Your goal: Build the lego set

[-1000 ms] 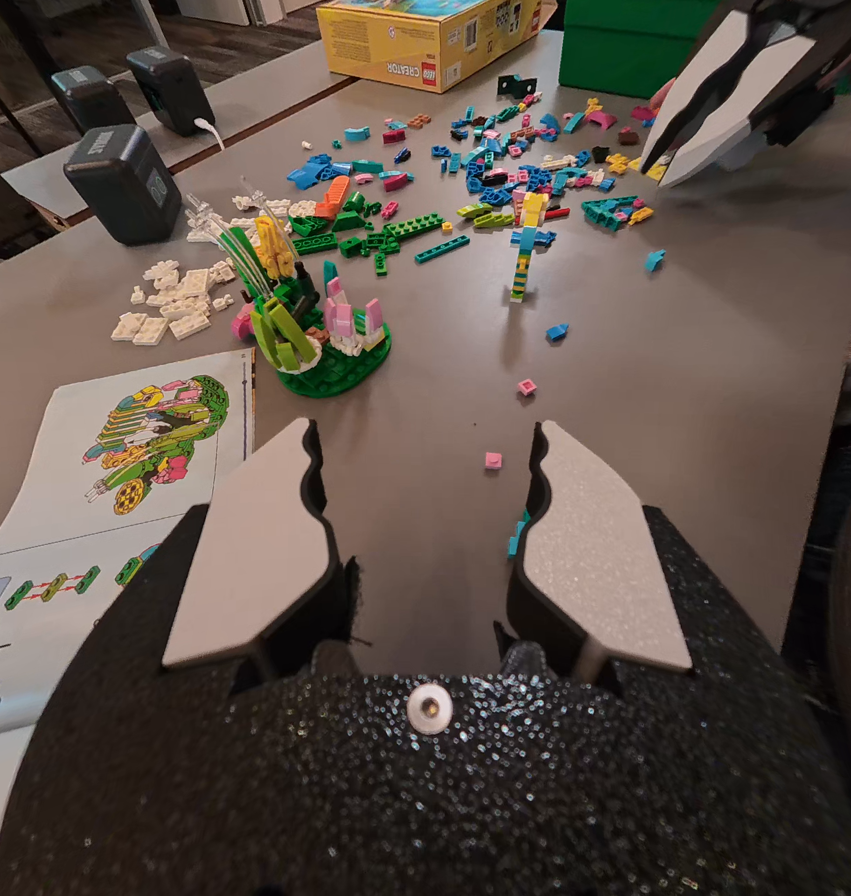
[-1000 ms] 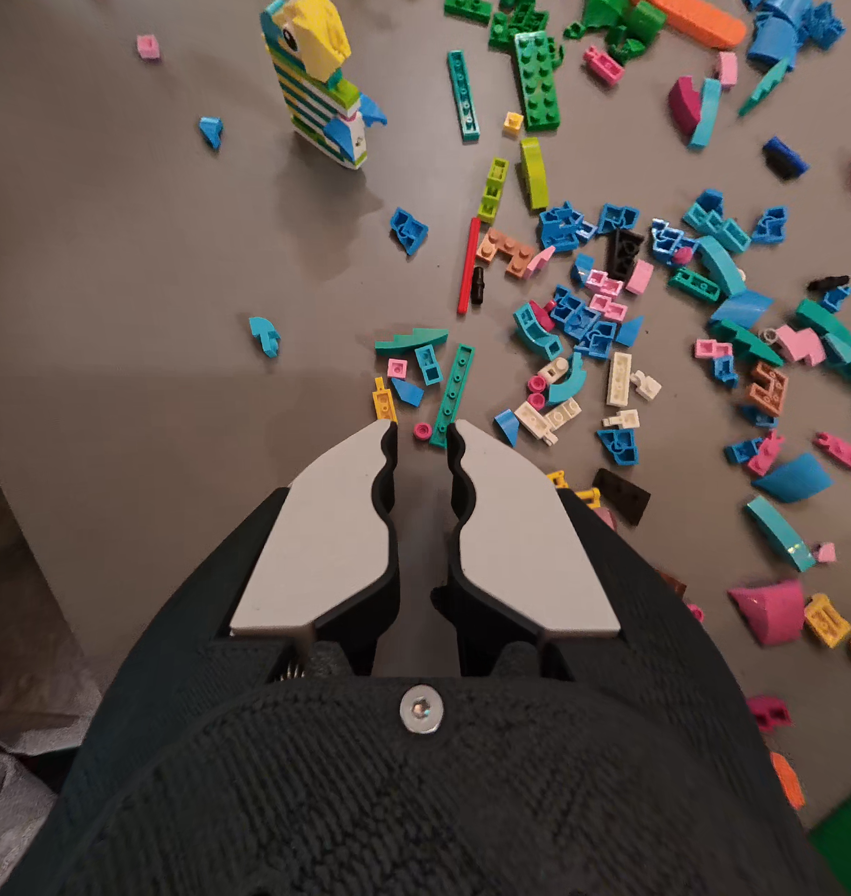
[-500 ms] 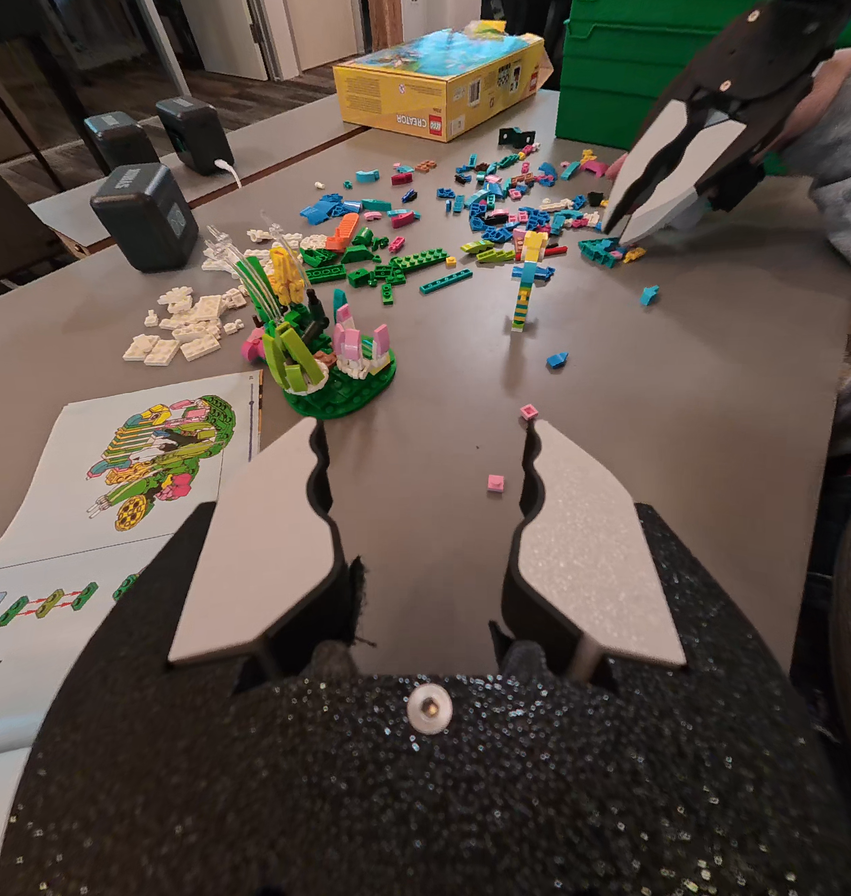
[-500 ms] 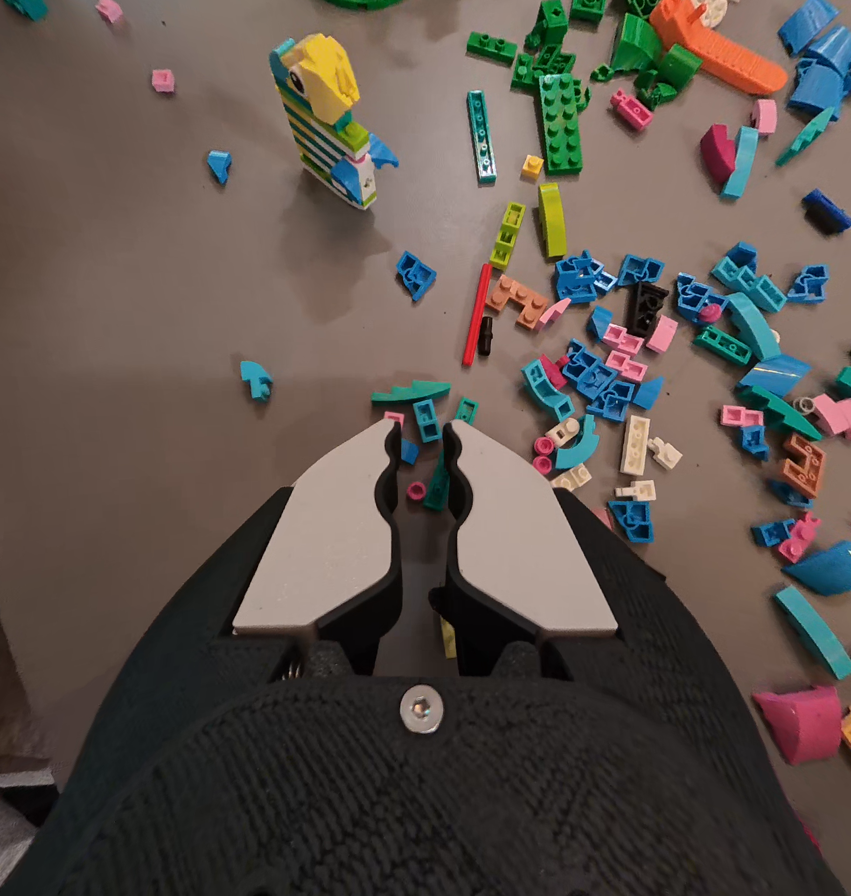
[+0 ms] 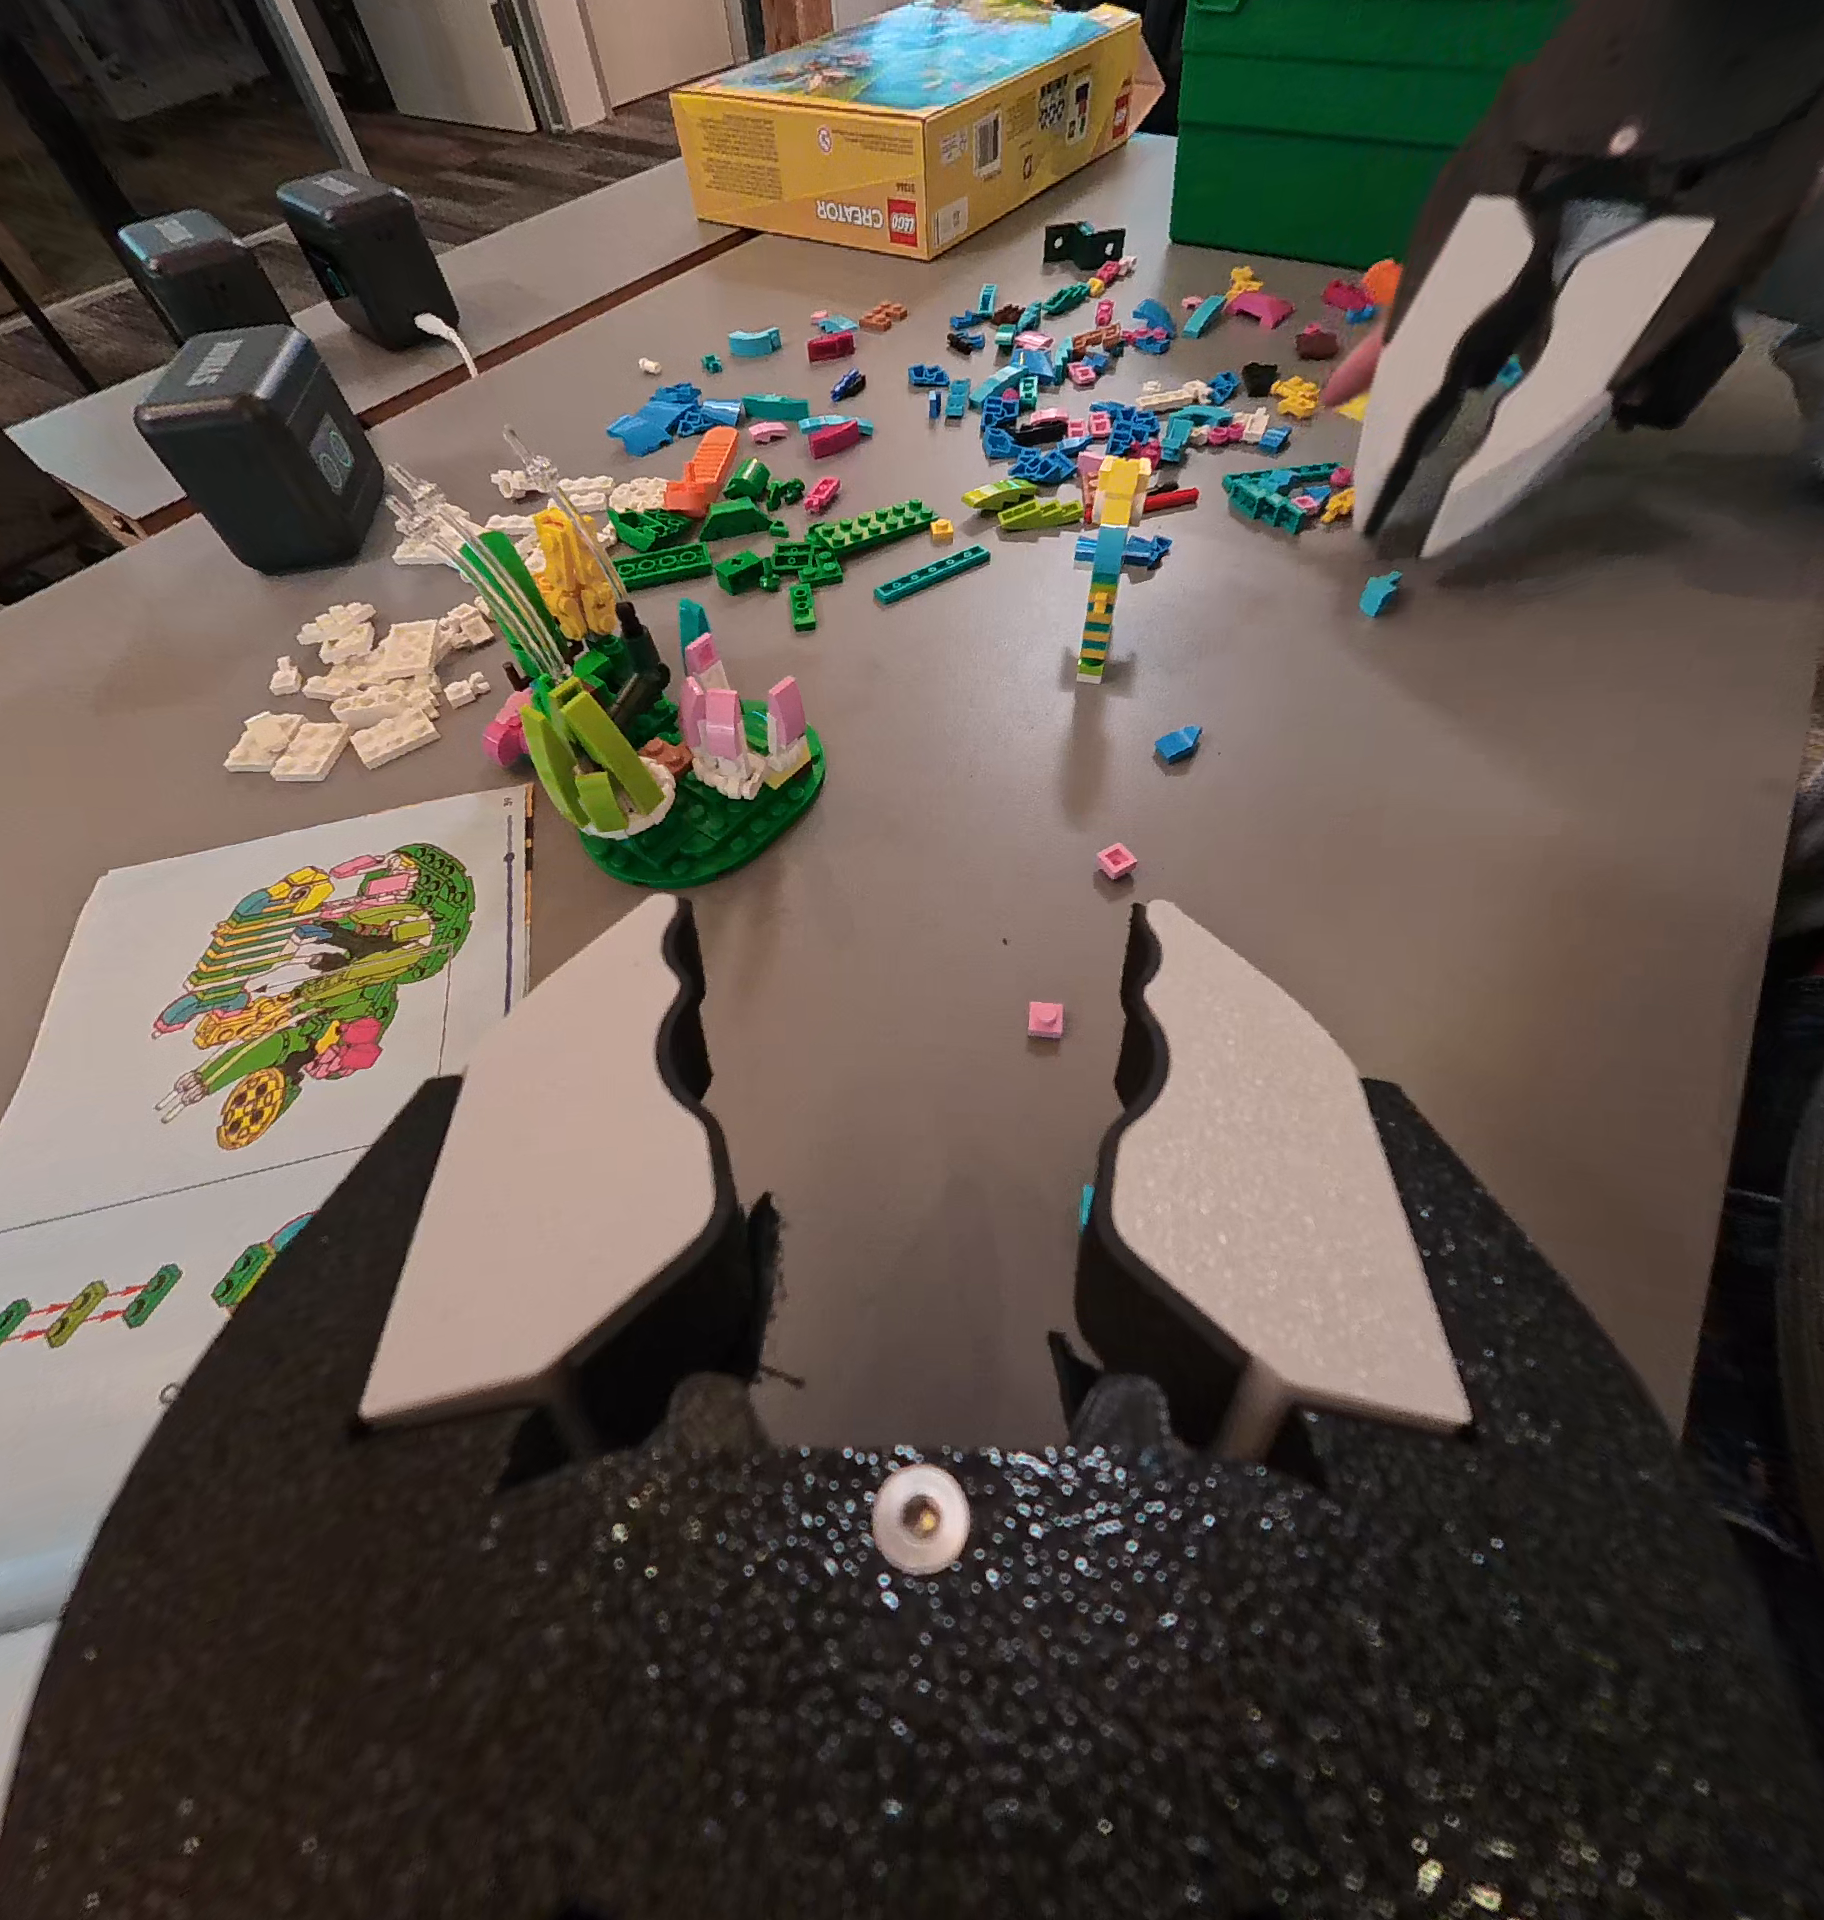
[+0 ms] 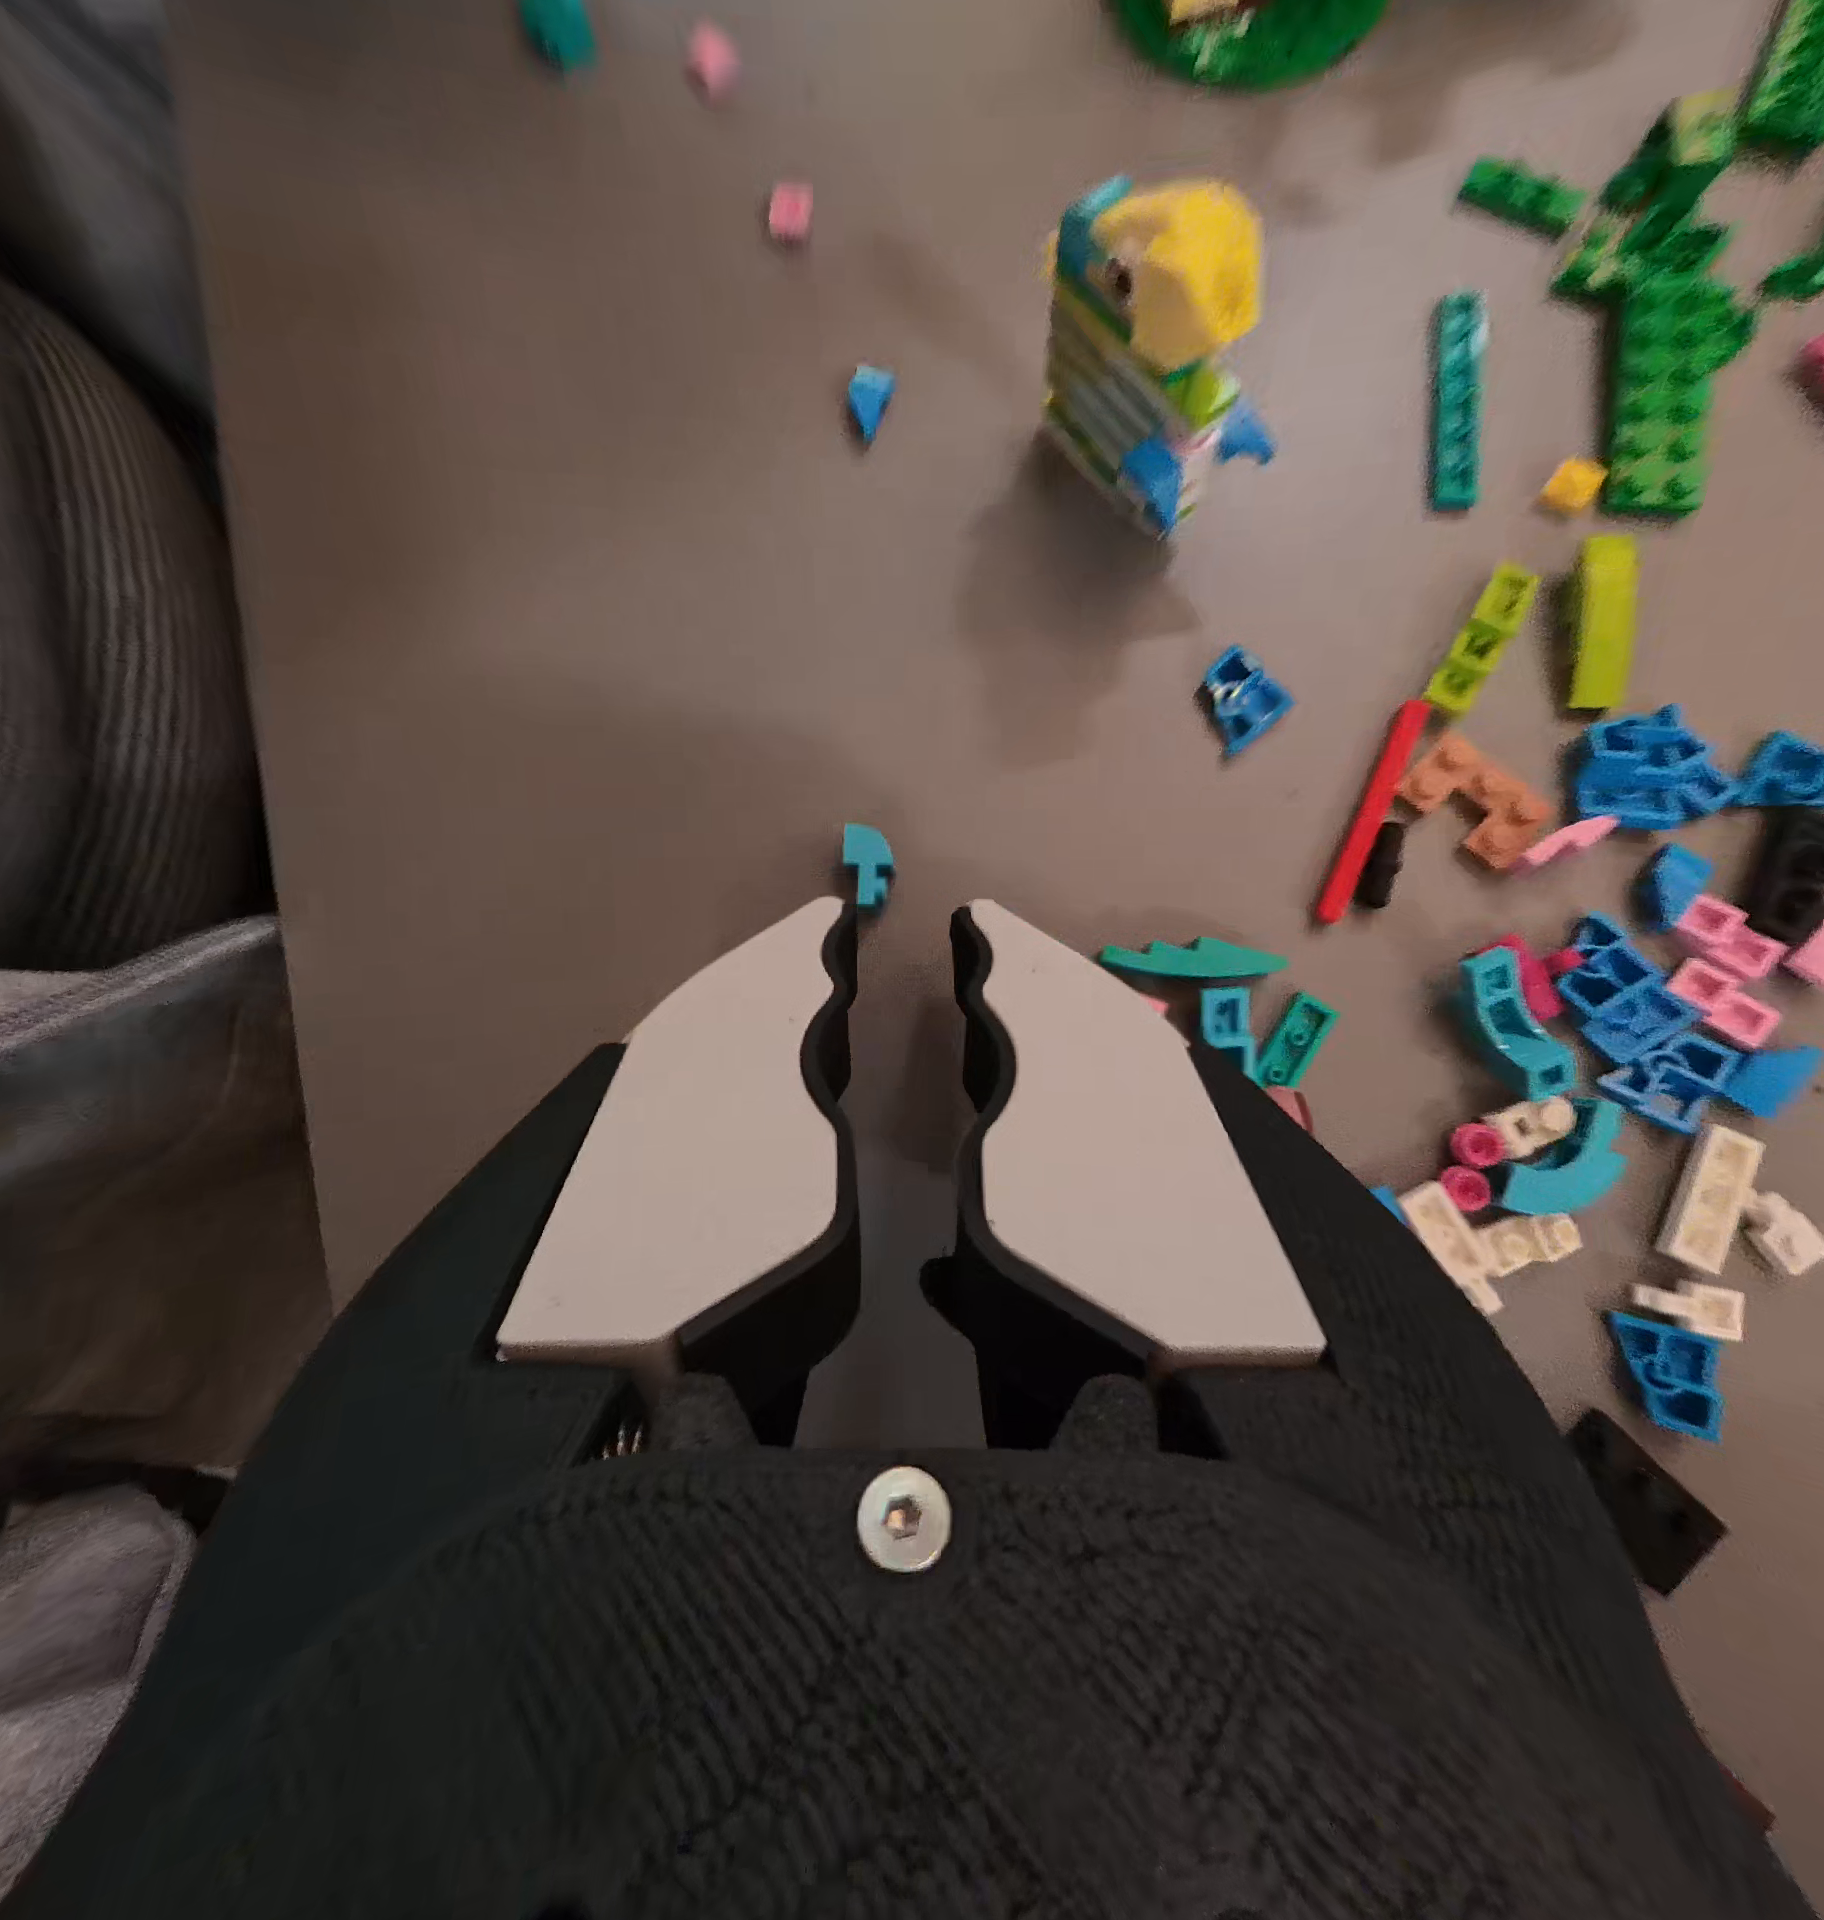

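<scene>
1. Between the wide-spread fingers of the left gripper [image 5: 913, 935], holding nothing, lies a small pink square plastic stud piece [image 5: 1045, 1018]; light, hard, slippery.
2. Farther, the right gripper [image 6: 903, 920] is slightly parted and empty, its left fingertip beside a small teal curved brick [image 6: 866, 858]; I judge its flat sides the best hold.
3. Beyond stands the half-built green flower model [image 5: 679, 748].

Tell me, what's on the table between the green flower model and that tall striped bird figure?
Nothing: the left wrist view shows bare grey table between the green flower model and the striped bird figure.
</scene>
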The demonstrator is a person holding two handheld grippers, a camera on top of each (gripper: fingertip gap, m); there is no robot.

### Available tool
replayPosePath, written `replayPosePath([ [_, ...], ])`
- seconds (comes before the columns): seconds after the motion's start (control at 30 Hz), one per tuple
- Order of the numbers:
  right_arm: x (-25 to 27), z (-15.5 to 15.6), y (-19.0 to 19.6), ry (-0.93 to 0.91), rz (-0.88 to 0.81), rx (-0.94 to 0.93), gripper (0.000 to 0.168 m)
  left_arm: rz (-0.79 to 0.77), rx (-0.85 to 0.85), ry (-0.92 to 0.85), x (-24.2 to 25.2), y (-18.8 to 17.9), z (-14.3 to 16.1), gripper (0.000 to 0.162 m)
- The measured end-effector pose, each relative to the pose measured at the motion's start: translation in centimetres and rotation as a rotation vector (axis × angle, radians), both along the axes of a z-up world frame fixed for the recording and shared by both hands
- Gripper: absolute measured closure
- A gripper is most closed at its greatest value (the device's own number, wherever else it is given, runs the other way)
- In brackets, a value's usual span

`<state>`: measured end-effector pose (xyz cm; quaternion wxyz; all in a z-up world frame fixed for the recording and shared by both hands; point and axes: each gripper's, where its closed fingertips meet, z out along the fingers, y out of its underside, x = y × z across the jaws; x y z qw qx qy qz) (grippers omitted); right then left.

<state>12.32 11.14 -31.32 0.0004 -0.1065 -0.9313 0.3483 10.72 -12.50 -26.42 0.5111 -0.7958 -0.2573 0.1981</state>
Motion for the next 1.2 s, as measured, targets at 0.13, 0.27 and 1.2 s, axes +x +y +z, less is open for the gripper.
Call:
replayPosePath([
  [0.13, 0.5, -0.8, -0.7, 0.001, 0.02, 0.026, 0.154, -0.01, -0.006, -0.004, 0.2, 0.2, -0.2, 0.085],
  [0.27, 0.5, -0.6, -1.6, 0.022, 0.031, 0.023, 0.165, -0.011, -0.016, -0.008, 0.5, 0.3, -0.3, 0.085],
  [1.2, 4.2, -0.3, -18.0, 0.077, 0.295, 0.009, 0.154, 0.067, 0.017, -0.172, 5.5, -1.9, -2.7, 0.083],
])
